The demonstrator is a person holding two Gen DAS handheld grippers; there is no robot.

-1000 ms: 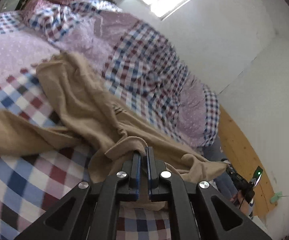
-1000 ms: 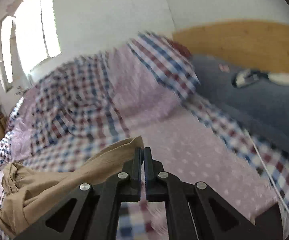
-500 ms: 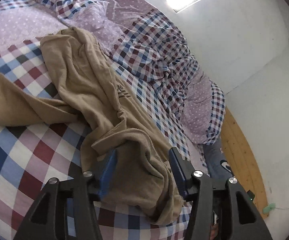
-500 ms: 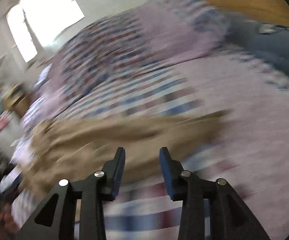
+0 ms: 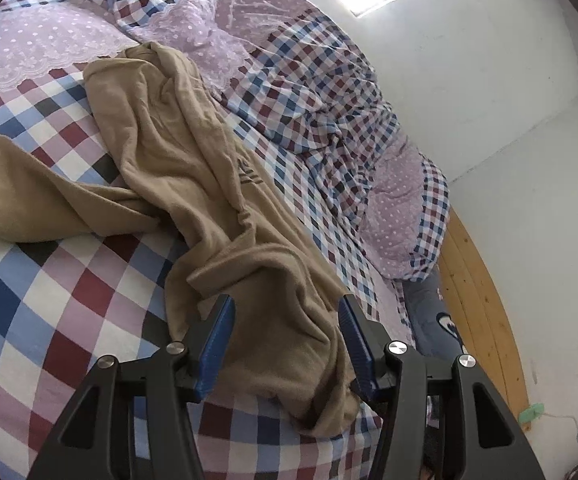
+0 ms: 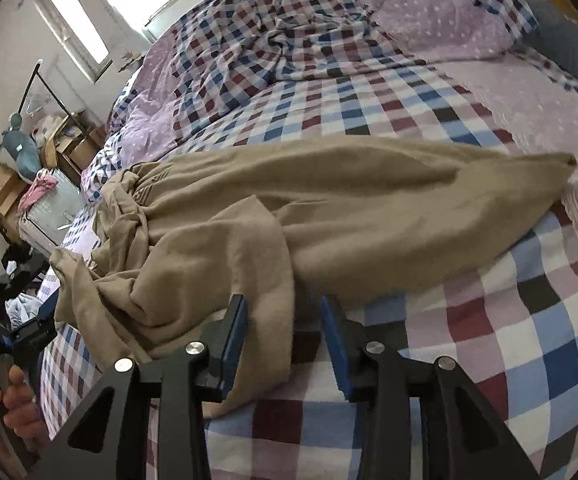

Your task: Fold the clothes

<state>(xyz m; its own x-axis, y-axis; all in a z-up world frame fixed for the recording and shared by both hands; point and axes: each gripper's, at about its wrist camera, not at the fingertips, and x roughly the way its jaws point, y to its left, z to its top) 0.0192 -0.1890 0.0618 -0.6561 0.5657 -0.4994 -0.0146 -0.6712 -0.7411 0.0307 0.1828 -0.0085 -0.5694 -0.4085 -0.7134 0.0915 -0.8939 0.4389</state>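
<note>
A tan garment (image 5: 193,184) lies rumpled on the checked bed sheet (image 5: 49,300), with a small dark logo on its middle. In the left wrist view its bunched near end rests between the spread blue pads of my left gripper (image 5: 285,336), which is open just above it. The right wrist view shows the same tan garment (image 6: 329,208) stretched across the checked bed sheet (image 6: 529,340). A flap of it lies between the fingers of my right gripper (image 6: 283,340), also open.
A crumpled checked and lilac duvet (image 5: 309,80) is heaped along the far side by the white wall. A wooden headboard (image 5: 481,308) and a blue pillow (image 5: 429,312) lie beyond. In the right wrist view a person's hand (image 6: 5,404) holds the other gripper, with boxes (image 6: 1,188) behind.
Both grippers were shut on the tan garment a second ago; they have opened and let it drop onto the bed. The right gripper swung toward the cloth.
</note>
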